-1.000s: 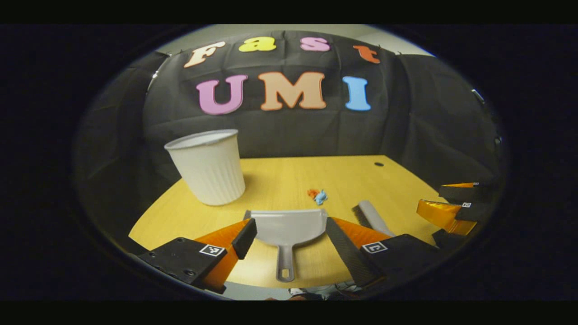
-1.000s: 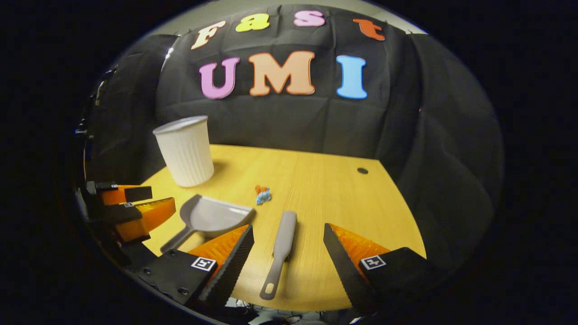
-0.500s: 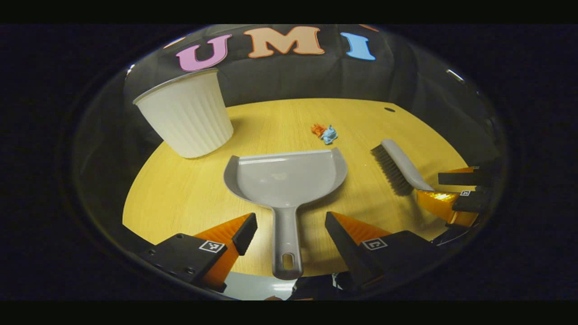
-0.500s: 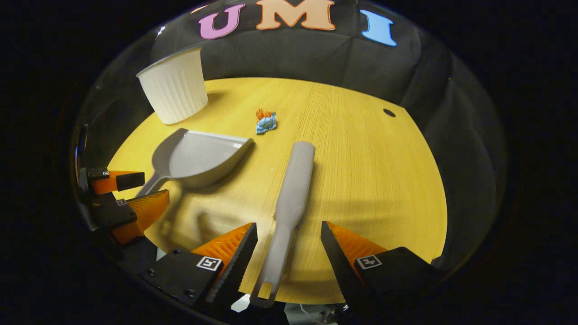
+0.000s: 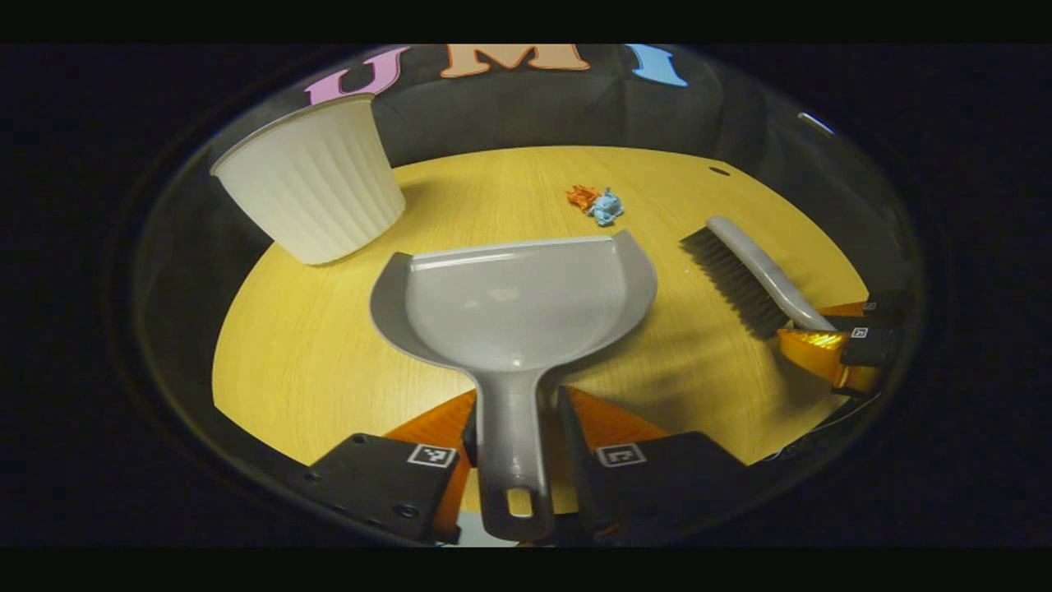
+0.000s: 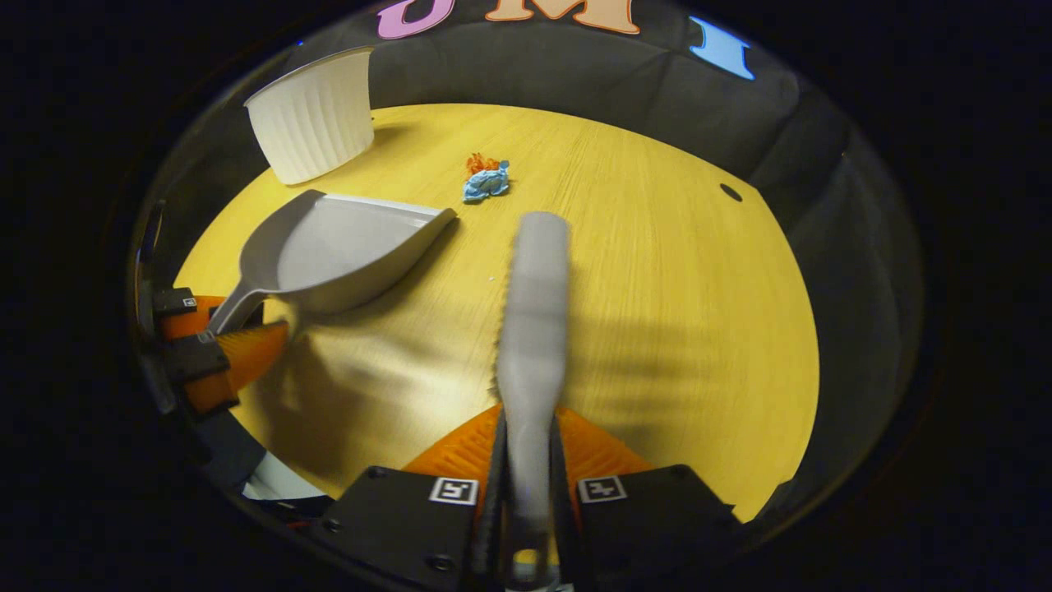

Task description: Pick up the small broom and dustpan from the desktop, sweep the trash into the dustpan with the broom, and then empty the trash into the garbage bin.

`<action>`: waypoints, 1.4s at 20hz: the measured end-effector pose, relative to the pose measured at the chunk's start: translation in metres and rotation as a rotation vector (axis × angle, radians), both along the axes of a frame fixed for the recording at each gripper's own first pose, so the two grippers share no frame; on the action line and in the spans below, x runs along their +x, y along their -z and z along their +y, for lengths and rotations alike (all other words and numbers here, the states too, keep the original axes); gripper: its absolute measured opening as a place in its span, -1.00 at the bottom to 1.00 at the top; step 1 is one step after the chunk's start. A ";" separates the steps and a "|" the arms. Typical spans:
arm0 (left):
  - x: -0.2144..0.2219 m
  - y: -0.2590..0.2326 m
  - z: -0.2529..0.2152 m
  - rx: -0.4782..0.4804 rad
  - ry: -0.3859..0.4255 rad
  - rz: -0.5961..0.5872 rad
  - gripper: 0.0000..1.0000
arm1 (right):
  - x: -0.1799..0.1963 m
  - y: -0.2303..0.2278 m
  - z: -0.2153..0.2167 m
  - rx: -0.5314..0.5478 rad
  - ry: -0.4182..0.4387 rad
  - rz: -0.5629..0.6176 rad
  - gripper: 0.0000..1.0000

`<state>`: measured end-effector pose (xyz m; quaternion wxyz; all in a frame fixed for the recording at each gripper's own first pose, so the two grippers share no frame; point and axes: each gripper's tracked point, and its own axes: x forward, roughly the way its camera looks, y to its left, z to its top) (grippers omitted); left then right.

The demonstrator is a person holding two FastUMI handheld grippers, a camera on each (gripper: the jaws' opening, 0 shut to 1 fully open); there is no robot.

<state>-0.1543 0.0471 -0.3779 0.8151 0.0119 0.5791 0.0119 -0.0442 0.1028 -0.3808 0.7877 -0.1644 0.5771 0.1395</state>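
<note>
My left gripper (image 5: 514, 427) is shut on the handle of the grey dustpan (image 5: 518, 300), whose pan points away from me over the wooden desktop (image 5: 329, 345). My right gripper (image 6: 526, 460) is shut on the handle of the small grey broom (image 6: 532, 312), which reaches forward, bristles facing left. Farther on lies the trash, a crumpled orange and blue scrap (image 5: 596, 203) (image 6: 485, 179), beyond the dustpan's lip. The white ribbed garbage bin (image 5: 308, 185) (image 6: 311, 123) stands at the far left. The right gripper view shows the dustpan (image 6: 337, 251) at left, held by the left gripper (image 6: 218, 345). The left gripper view has the broom (image 5: 752, 275) at right.
A small dark cable hole (image 6: 730, 192) sits in the desktop at the far right. The desk's near edge curves just in front of both grippers. The black cloth wall closes the back.
Both grippers have moved forward and shut on their handles: the left on the dustpan, the right on the broom. Both were open half a second ago.
</note>
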 end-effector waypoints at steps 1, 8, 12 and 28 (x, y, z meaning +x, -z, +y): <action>-0.004 -0.012 -0.003 -0.018 -0.004 0.022 -0.36 | 0.001 -0.001 0.001 0.015 0.001 -0.005 -0.47; 0.013 -0.016 -0.005 -0.053 -0.001 -0.059 -0.55 | 0.010 -0.010 -0.027 0.083 -0.012 -0.029 -0.64; 0.022 -0.030 -0.003 -0.016 0.083 -0.099 -0.55 | 0.040 -0.022 -0.039 0.081 -0.060 -0.069 -0.60; 0.035 -0.004 0.010 -0.077 0.334 -0.038 -0.54 | 0.197 0.012 0.043 -0.072 -0.294 -0.063 -0.60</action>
